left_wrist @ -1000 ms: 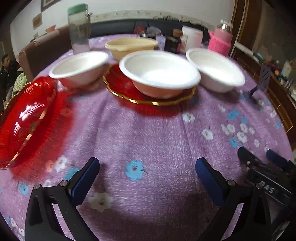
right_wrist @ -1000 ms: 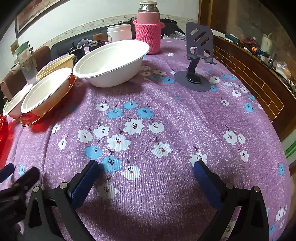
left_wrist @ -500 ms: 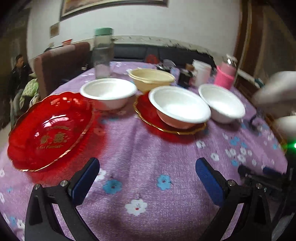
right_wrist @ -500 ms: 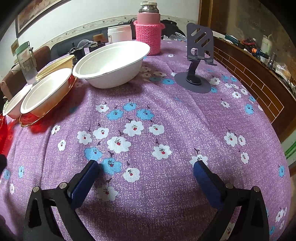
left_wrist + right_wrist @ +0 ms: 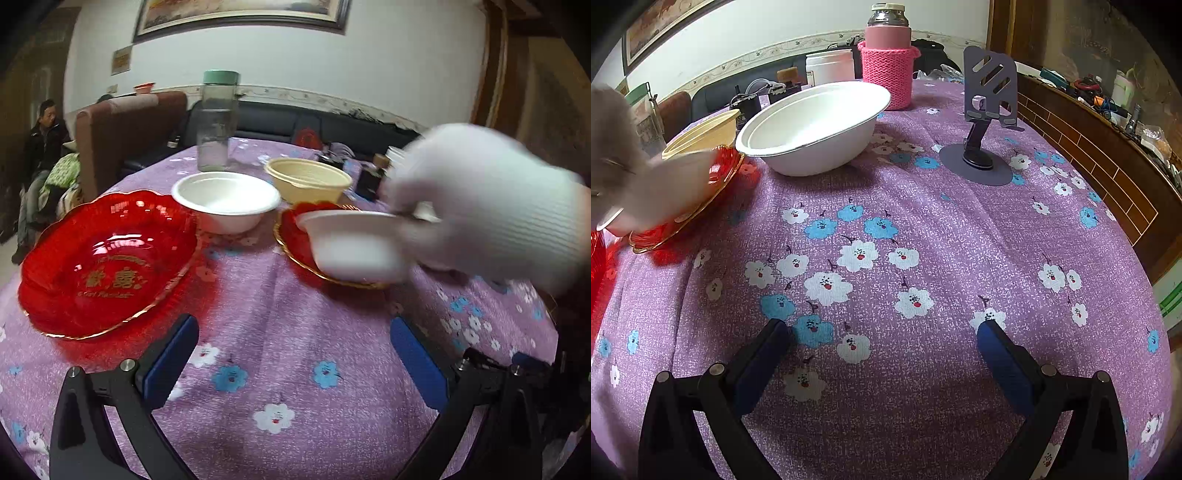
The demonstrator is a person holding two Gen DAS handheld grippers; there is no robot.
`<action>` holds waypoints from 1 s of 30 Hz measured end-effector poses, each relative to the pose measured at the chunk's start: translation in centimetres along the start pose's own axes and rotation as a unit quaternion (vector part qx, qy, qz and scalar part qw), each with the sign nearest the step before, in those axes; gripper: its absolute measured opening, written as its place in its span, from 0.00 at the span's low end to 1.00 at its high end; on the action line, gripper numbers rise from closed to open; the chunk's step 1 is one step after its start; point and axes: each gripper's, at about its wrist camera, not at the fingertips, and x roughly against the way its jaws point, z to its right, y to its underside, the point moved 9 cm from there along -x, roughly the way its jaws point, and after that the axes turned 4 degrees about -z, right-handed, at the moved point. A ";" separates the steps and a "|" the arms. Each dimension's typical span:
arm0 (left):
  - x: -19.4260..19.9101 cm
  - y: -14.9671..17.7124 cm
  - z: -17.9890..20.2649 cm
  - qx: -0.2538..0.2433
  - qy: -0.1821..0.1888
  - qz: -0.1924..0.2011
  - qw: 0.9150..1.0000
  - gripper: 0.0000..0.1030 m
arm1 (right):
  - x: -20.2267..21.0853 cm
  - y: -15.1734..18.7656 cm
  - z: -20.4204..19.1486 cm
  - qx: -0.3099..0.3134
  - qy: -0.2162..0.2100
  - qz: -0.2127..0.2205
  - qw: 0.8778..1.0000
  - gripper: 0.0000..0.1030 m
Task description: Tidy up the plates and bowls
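Note:
My left gripper (image 5: 295, 354) is open and empty, raised above the near table. A large red plate (image 5: 107, 262) lies at the left. A white bowl (image 5: 226, 201) and a cream bowl (image 5: 308, 181) stand behind it. A white-gloved hand (image 5: 491, 206) grips another white bowl (image 5: 354, 247) over a smaller red plate (image 5: 299, 240). My right gripper (image 5: 882, 350) is open and empty, low over the cloth. A big white bowl (image 5: 812, 129) stands ahead of it, with the red plate (image 5: 716, 177) and the blurred gloved hand (image 5: 613, 155) at the left.
A glass jar (image 5: 218, 122) stands at the back. A pink-sleeved flask (image 5: 888, 59), a white tub (image 5: 831, 68) and a grey phone stand (image 5: 982, 122) stand at the far side. The table (image 5: 923, 240) has a purple flowered cloth. A brown chair (image 5: 129, 136) is behind.
My left gripper has risen and tilted up, so more of the room shows. A gloved hand has come in and taken hold of the white bowl on the smaller red plate. My right gripper has not moved.

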 end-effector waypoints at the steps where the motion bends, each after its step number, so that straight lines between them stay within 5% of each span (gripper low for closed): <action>1: 0.3 -0.2 -0.3 0.007 -0.002 0.007 1.000 1.00 | 0.0 0.0 0.0 0.000 0.000 0.000 1.000 0.99; 12: 0.9 -0.4 -1.0 -0.009 -0.065 0.023 0.998 1.00 | 0.0 0.0 0.0 0.000 0.000 0.000 1.000 0.99; 23: 3.7 -0.8 -0.1 -0.025 -0.067 0.086 0.994 1.00 | 0.0 0.0 0.0 0.000 0.000 0.000 1.000 0.99; 30: 4.9 -1.3 -0.8 -0.008 -0.078 0.092 0.993 1.00 | 0.0 0.0 -0.1 0.000 0.000 0.000 1.000 0.99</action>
